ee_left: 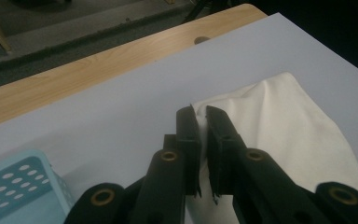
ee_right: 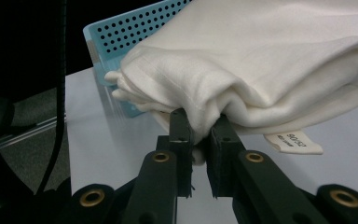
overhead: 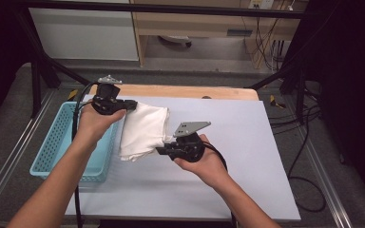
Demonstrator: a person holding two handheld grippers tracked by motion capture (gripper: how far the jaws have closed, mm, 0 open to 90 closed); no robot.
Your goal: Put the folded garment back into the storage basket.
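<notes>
A folded white cloth (overhead: 143,129) hangs a little above the pale table mat (overhead: 228,142), held between both hands. My left gripper (overhead: 132,105) is shut on the cloth's far left corner; in the left gripper view the corner of the cloth (ee_left: 279,121) sits pinched between the jaws of the left gripper (ee_left: 200,114). My right gripper (overhead: 162,150) is shut on the near edge of the cloth. In the right gripper view the thick folded edge of the cloth (ee_right: 261,70) bulges above the right gripper (ee_right: 200,123), and a small label (ee_right: 293,141) hangs from it.
A light blue perforated basket (overhead: 59,142) stands at the table's left edge, just left of the cloth. The wooden table edge (overhead: 180,91) runs along the back. Cables (overhead: 309,185) trail on the floor to the right.
</notes>
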